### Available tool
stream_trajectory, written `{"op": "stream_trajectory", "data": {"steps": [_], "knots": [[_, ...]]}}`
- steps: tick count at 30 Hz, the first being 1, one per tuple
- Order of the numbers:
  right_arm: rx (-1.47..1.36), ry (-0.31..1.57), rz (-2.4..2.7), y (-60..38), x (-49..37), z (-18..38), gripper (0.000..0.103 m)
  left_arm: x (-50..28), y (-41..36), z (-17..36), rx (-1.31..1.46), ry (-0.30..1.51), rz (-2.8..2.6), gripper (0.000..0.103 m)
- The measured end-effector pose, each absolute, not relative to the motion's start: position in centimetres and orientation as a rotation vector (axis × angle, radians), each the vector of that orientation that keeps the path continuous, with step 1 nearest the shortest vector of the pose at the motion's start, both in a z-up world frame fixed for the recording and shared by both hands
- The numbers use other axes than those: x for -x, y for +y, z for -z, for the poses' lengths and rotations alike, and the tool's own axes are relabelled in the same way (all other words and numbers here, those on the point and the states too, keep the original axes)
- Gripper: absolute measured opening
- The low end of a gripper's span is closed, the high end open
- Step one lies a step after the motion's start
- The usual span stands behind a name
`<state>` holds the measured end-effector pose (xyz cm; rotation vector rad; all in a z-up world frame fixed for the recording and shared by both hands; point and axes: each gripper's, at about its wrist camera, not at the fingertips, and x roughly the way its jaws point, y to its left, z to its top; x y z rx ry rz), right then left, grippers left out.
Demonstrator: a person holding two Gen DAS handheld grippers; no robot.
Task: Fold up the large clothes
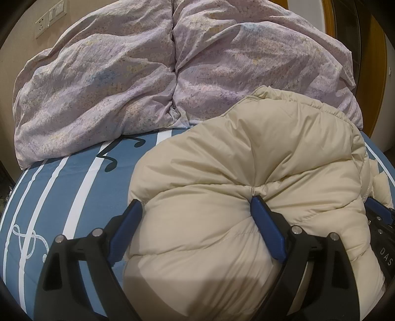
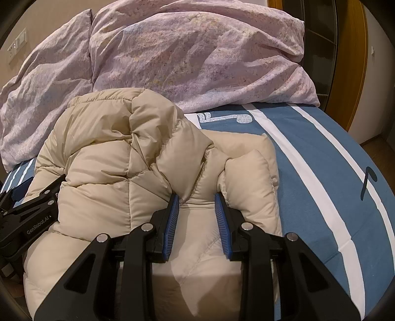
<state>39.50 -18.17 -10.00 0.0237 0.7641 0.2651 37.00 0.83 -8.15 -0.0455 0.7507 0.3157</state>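
A cream puffer jacket (image 1: 246,160) (image 2: 111,153) lies bunched on the blue striped bed sheet (image 1: 61,197) (image 2: 321,185). My left gripper (image 1: 196,202) stands wide around a thick puffy roll of the jacket. Its right pad digs into the fabric and puckers it, and its left pad rests against the roll's left edge. My right gripper (image 2: 196,197) is narrow, with a fold of the jacket pinched between its blue pads. Each gripper's body shows at the edge of the other's view: the right gripper (image 1: 380,227) and the left gripper (image 2: 29,217).
A crumpled lilac duvet (image 1: 123,74) (image 2: 197,61) is heaped across the back of the bed behind the jacket. Wall sockets (image 1: 49,19) sit at the back left. A wooden door frame (image 2: 350,61) and floor (image 2: 377,145) lie to the right of the bed.
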Motion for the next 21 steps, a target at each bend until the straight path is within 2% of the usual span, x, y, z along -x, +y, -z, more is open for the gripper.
{"op": "stream_trajectory", "data": {"steps": [21], "knots": [[-0.024,0.765,-0.269,-18.15,-39.53,10.0,0.032,-37.05,0.81,8.25,0.052,0.746,-0.319,0.09]]}}
